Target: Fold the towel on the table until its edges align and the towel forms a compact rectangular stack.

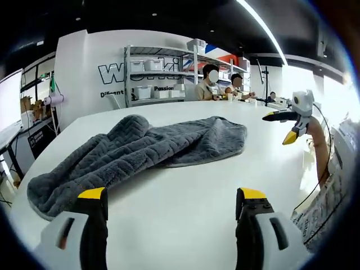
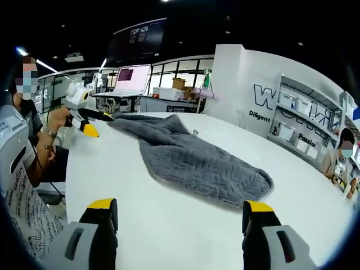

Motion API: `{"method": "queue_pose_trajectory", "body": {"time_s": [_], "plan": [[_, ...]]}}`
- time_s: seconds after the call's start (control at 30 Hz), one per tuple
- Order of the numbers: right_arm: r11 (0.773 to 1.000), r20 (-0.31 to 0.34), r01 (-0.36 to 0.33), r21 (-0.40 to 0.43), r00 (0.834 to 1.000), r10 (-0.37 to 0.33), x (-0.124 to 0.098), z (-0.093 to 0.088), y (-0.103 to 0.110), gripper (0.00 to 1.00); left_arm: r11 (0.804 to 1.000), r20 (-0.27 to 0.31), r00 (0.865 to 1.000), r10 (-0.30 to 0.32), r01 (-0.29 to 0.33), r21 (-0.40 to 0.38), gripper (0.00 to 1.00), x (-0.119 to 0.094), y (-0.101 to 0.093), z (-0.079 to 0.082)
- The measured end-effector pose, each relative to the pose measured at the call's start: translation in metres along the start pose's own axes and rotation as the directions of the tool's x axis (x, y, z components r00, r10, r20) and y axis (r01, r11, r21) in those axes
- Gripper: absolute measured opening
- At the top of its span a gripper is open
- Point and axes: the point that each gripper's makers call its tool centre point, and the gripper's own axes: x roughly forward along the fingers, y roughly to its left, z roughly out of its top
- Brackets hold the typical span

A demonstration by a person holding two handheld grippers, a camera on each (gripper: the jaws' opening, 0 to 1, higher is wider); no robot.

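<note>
The grey towel (image 1: 143,149) lies rumpled and unfolded on the white surface (image 1: 185,197), its ribbed pile bunched into soft ridges. In the left gripper view it stretches from about 9 o'clock, where a thick rolled end sits near the surface's edge, up toward 1 o'clock, where a flatter corner spreads out. In the right gripper view the towel (image 2: 191,157) runs from 11 o'clock down to 4 o'clock, ending in a rounded corner just ahead of the right-hand jaw.

The left claw (image 1: 171,202) hangs over bare surface just short of the towel, its yellow-tipped jaws spread wide and holding nothing — one tip sits close to the towel's near edge, though I cannot tell whether it touches. The right claw (image 2: 180,211) likewise stands wide apart and holds nothing, over bare surface near the towel's corner.

Each claw shows in the other's view: the right claw (image 1: 287,126) appears at 3 o'clock in the left gripper view, raised above the surface and well apart from the towel; the left claw (image 2: 93,124) appears at 10 o'clock in the right gripper view, just beside the towel's far end, held by a hand (image 2: 56,121).

Beyond the surface stand metal shelves (image 1: 163,73) with white bins against a lettered wall (image 1: 107,70) — seated people (image 1: 211,84) work at 1 o'clock
</note>
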Motion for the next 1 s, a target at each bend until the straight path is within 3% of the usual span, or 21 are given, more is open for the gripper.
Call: {"method": "queue_pose_trajectory", "body": {"time_s": [0.17, 0.27, 0.4, 0.6, 1.0], "plan": [[0.998, -0.01, 0.022, -0.067, 1.0, -0.023, 0.007, 0.009, -0.018, 0.94, 1.0, 0.009, 1.0, 0.002, -0.002, -0.008, 1.0, -0.007, -0.002, -0.005], [0.99, -0.013, -0.015, -0.14, 1.0, 0.014, 0.017, 0.016, -0.02, 0.87, 1.0, 0.022, 1.0, 0.001, 0.0, -0.019, 1.0, -0.01, -0.005, -0.005], [0.975, -0.068, -0.103, -0.196, 0.993, 0.091, 0.038, 0.014, -0.015, 0.84, 1.0, 0.032, 0.999, -0.007, 0.008, -0.017, 1.0, -0.012, -0.009, -0.004], [0.962, -0.134, -0.183, -0.202, 0.978, 0.158, 0.065, 0.006, -0.013, 0.77, 0.999, 0.03, 0.999, -0.027, 0.027, -0.017, 0.99, -0.009, -0.016, -0.007], [0.955, -0.212, -0.228, -0.19, 0.959, 0.187, 0.089, -0.01, -0.017, 0.64, 0.998, 0.052, 0.997, -0.064, 0.065, -0.014, 0.99, -0.01, -0.03, -0.005]]}}
